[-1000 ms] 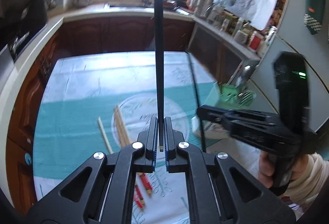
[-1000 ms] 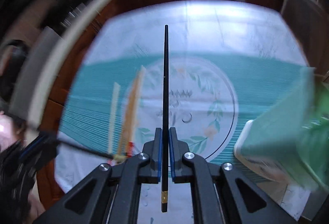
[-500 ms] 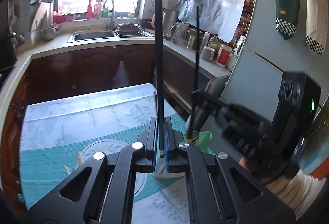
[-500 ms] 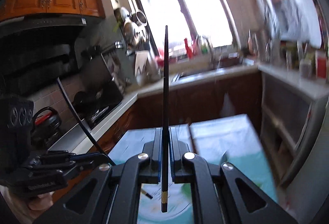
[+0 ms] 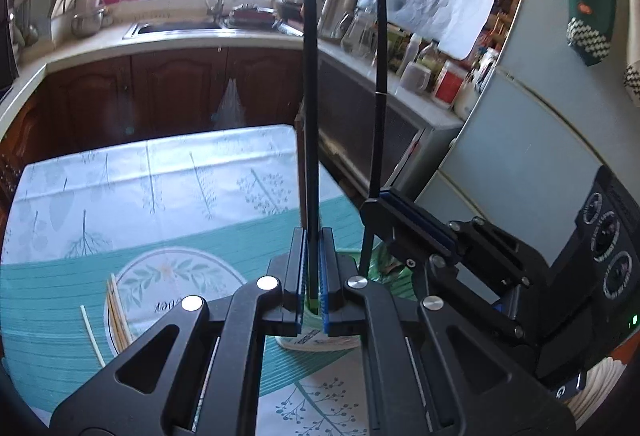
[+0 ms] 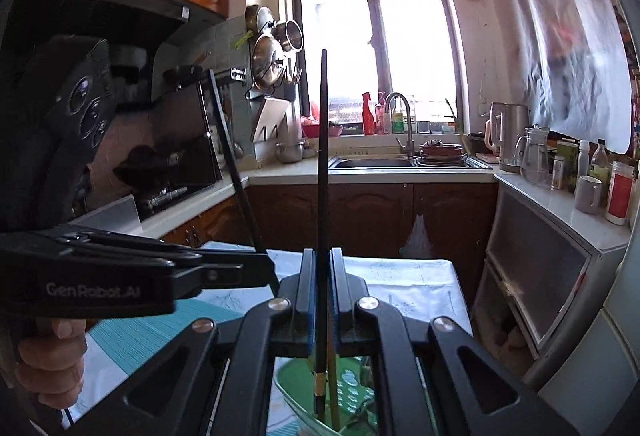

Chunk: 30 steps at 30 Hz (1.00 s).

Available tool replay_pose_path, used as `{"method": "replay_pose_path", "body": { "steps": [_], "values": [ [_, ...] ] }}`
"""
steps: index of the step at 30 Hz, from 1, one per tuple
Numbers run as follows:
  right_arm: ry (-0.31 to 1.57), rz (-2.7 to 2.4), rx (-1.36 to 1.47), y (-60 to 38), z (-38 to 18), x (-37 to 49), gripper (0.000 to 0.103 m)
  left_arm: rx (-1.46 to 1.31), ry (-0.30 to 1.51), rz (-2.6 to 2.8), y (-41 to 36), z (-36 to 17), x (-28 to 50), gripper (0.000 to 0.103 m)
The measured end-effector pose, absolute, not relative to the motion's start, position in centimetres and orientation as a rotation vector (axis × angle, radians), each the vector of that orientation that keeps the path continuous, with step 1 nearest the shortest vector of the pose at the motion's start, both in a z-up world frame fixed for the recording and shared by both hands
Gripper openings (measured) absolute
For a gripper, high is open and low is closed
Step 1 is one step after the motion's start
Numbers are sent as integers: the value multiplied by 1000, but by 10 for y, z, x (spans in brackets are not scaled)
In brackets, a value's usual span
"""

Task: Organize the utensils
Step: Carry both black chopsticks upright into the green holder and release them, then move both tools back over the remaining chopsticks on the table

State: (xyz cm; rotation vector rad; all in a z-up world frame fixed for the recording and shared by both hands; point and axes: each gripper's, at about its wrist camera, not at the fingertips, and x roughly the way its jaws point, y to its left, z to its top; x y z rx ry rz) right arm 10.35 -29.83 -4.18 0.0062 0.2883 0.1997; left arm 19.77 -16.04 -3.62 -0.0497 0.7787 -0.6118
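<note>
We hold two black chopsticks upright: one (image 5: 311,116) clamped in our left gripper (image 5: 312,272), the other (image 6: 322,172) pinched in our right gripper (image 6: 320,300), its lower end over the green utensil holder (image 6: 296,384). Wooden chopsticks (image 5: 118,312) lie loose on the teal tablecloth (image 5: 168,196). Beyond it stand the brown cabinets (image 5: 180,88) and the sink (image 6: 372,162).

chopsticks (image 5: 310,108): matt black | tablecloth (image 5: 132,196): printed cloth | holder (image 6: 296,388): green plastic
</note>
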Motion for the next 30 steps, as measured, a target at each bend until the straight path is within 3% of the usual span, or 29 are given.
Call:
{"method": "replay_pose_path", "body": {
  "steps": [11, 25, 30],
  "values": [
    [368, 193, -80, -293, -77, 101, 6, -56, 864, -589, -156, -75, 190, 4],
    [472, 196, 2, -279, -95, 75, 7, -42, 904, -457, -82, -101, 122, 5],
    [550, 228, 78, -268, -108, 69, 7, -57, 917, -353, -43, -114, 107, 20]
  ]
}}
